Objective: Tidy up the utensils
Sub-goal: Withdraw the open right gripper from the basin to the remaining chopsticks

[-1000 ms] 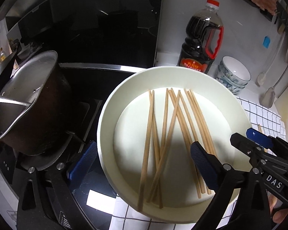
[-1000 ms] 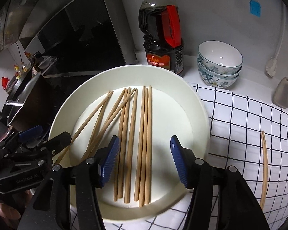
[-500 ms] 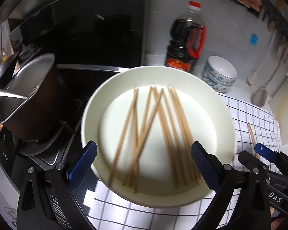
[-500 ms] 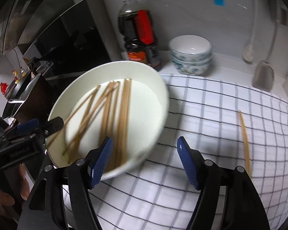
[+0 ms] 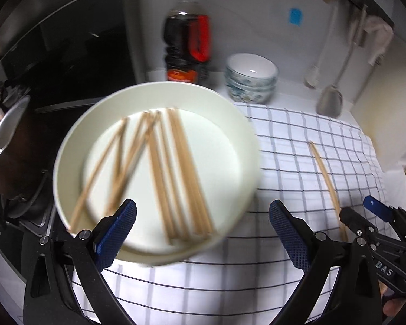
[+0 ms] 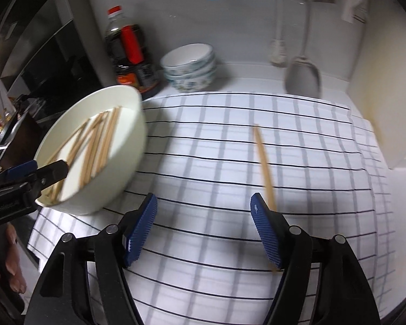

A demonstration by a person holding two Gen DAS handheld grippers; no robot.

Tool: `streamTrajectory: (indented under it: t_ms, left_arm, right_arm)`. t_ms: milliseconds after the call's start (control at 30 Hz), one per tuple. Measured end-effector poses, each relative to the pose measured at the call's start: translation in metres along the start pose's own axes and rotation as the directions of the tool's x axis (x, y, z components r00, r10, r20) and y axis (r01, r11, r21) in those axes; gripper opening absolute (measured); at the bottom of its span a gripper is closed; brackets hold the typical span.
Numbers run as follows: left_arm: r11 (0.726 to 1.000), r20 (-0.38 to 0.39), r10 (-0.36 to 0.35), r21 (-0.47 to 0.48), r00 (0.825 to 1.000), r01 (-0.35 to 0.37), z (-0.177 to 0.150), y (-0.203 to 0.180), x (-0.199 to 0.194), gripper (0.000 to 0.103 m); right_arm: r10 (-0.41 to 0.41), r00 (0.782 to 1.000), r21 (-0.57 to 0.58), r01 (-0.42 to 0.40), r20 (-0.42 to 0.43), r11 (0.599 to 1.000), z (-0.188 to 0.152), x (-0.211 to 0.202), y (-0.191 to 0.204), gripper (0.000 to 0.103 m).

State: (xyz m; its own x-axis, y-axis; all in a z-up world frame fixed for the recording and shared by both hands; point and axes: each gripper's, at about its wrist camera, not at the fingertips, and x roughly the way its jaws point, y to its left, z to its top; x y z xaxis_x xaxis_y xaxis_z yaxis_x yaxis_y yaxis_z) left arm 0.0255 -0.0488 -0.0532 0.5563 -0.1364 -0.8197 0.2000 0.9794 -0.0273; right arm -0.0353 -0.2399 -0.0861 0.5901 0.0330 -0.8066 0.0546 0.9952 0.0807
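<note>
Each hand-held gripper (image 5: 203, 233) (image 6: 204, 231) is built of black plastic arms, silver screws and ribbed blue pads (image 6: 140, 228).

Dark sauce bottle (image 5: 187, 38) with red cap stands upright at the back wall. Stacked patterned bowls (image 5: 251, 77) sit just beside it. Checked cloth (image 6: 257, 162) covers the desk. Metal pot (image 5: 5, 146) at left edge. Spatula (image 6: 302, 74) hangs on wall.
</note>
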Motion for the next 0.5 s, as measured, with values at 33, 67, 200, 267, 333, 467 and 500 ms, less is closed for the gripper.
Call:
streamTrajectory:
  t_ms: [33, 67, 200, 267, 333, 467, 500]
  left_arm:
    - [1.000, -0.001, -0.007, 0.008, 1.000, 0.007, -0.002, -0.007, 0.001, 0.096]
    - [1.000, 0.001, -0.014, 0.017, 1.000, 0.014, -0.004, -0.014, 0.001, 0.096]
    - [0.999, -0.007, -0.025, 0.044, 1.000, 0.025, -0.009, -0.038, 0.006, 0.096]
    - [0.998, -0.012, -0.031, 0.051, 0.999, 0.031, -0.010, -0.049, 0.010, 0.096]
    - [0.998, -0.020, -0.038, 0.058, 0.999, 0.039, -0.012, -0.062, 0.014, 0.096]
    - [0.997, -0.024, -0.051, 0.065, 0.998, 0.053, -0.016, -0.081, 0.022, 0.096]
    - [0.996, -0.027, -0.052, 0.065, 0.998, 0.053, -0.018, -0.087, 0.026, 0.096]
  right_arm:
    - [-0.014, 1.000, 0.001, 0.014, 0.002, 1.000, -0.002, 0.000, -0.006, 0.068]
    - [-0.032, 0.999, 0.001, 0.032, 0.001, 0.999, -0.004, 0.000, -0.013, 0.068]
    - [-0.063, 0.998, 0.008, 0.063, -0.017, 0.998, -0.016, 0.006, -0.036, 0.068]
    - [-0.071, 0.997, 0.013, 0.071, -0.019, 0.997, -0.021, 0.009, -0.046, 0.068]
    - [-0.087, 0.996, 0.008, 0.088, -0.024, 0.996, -0.025, 0.013, -0.058, 0.068]
    - [-0.112, 0.993, 0.001, 0.112, -0.032, 0.994, -0.030, 0.024, -0.078, 0.068]
    - [-0.114, 0.993, 0.003, 0.114, -0.034, 0.993, -0.030, 0.028, -0.085, 0.068]
